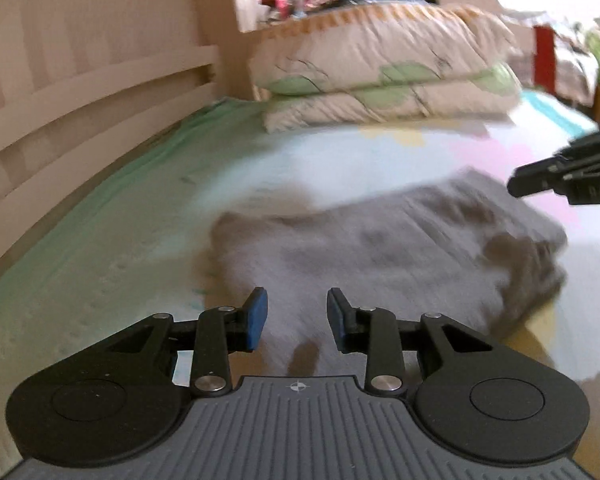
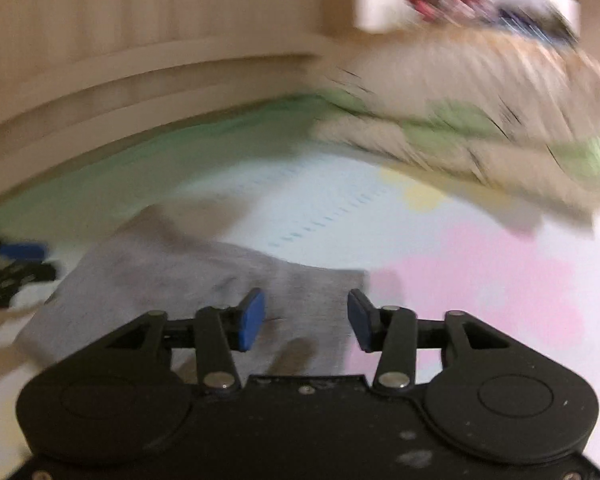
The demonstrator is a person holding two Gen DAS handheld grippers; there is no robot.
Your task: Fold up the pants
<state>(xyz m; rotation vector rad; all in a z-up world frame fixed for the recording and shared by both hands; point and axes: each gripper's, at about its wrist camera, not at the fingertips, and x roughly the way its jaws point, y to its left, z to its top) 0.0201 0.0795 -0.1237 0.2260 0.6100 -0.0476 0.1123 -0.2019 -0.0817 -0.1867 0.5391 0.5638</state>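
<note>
Left wrist view: the left gripper point(image 1: 297, 318) hangs low over the near edge of the grey pants point(image 1: 380, 248), its blue pads parted with a clear gap and nothing pinched between them. The pants lie on the pastel bed sheet point(image 1: 100, 264) as a compact, roughly rectangular bundle, with a thicker, rumpled layer bunched at the right end. The right gripper point(image 1: 518, 186) pokes in from the right edge, above the far corner of the cloth and apart from it; whether it is parted or closed cannot be told here. Two stacked pillows point(image 1: 380, 76) sit well behind. Right wrist view — heavily blurred — the right gripper point(image 2: 306, 320) shows its pads apart over the pants point(image 2: 180, 280), empty. The fabric lies flat beneath, one straight edge against the pink patch of sheet point(image 2: 480, 292). By my reading the folding is mostly done — neither gripper holds cloth; the rumpled end may need tidying.
</note>
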